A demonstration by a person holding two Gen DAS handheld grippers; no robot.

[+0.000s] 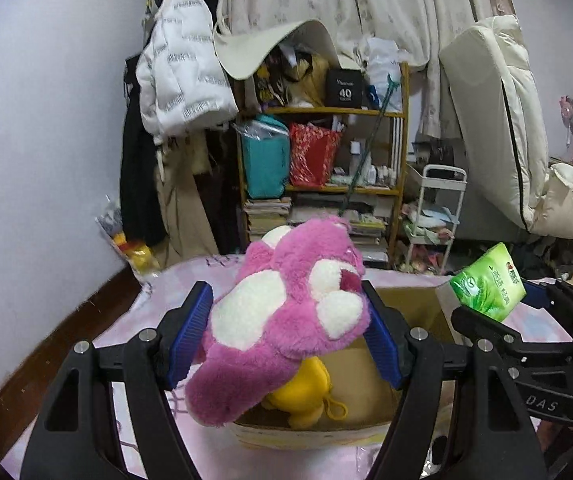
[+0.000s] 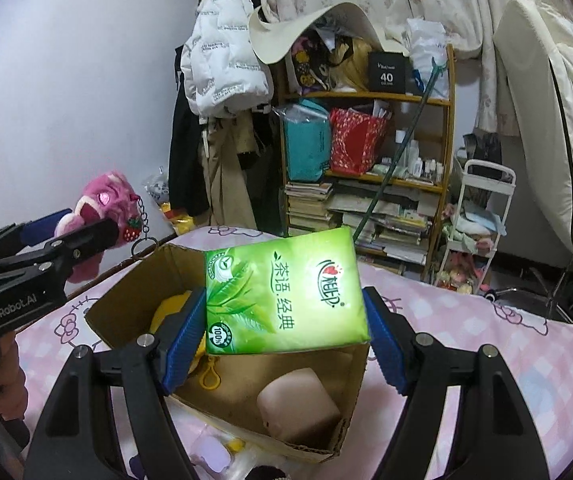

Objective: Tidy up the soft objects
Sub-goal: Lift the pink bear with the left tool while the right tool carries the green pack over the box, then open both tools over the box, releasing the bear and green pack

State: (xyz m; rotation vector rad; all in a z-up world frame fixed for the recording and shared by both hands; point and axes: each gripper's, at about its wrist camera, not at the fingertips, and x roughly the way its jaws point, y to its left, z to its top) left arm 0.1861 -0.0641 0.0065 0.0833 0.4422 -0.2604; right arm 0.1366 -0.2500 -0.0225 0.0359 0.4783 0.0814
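pink plush (image 1: 286, 312) — clamped in left hand-held gripper (image 1: 286, 332)

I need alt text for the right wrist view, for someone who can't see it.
The right tool grips a green tissue pack above an open cardboard box on a pink bedsheet. Inside the box lie a yellow plush toy and a beige block. At left, the left tool holds a pink plush toy.

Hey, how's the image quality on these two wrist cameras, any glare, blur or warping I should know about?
Left wrist view: strong fisheye bending with dark corners, dim indoor light; the pink plush toy in the left hand-held gripper looks sharp. Right wrist view: same warping; the green tissue pack in the right hand-held gripper shows a bright sheen, print still readable.
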